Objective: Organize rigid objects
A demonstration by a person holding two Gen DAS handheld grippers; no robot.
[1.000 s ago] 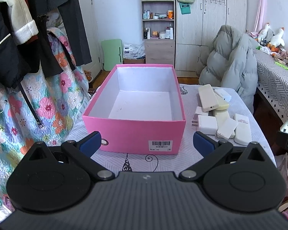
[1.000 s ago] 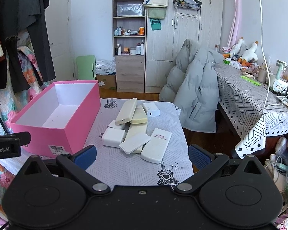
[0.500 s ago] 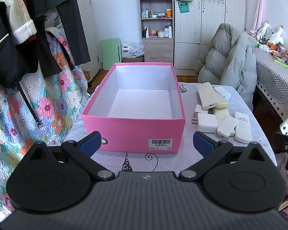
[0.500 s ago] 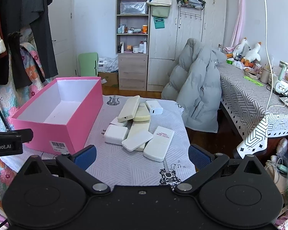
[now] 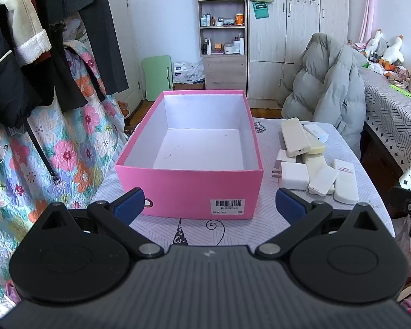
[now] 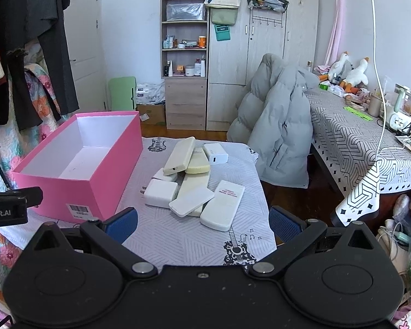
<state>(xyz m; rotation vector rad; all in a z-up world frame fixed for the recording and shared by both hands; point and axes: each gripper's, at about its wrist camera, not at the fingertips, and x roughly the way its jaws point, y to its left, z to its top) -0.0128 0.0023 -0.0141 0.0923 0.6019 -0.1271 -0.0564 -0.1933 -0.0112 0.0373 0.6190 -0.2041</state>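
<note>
An empty pink box [image 5: 194, 183] with a white inside stands on the small table, seen also in the right wrist view [image 6: 104, 175]. To its right lies a pile of several white and cream rigid blocks: a square charger [image 6: 161, 192], a flat remote-like block [image 6: 223, 204], a long cream block [image 6: 179, 155], a small white adapter [image 6: 215, 152]. The pile shows in the left wrist view [image 5: 315, 161] too. My left gripper [image 5: 209, 204] is open and empty in front of the box. My right gripper [image 6: 202, 222] is open and empty just short of the pile.
The table [image 6: 178, 235] has a grey cloth with guitar prints. A grey puffer jacket [image 6: 276, 126] hangs on a chair behind it. A patterned table [image 6: 350, 142] with clutter stands at right. Hanging clothes and a floral quilt [image 5: 41, 137] are at left.
Both grippers have moved slightly forward and up; the box and the pile sit a little lower and nearer in view. Nothing was grasped.
</note>
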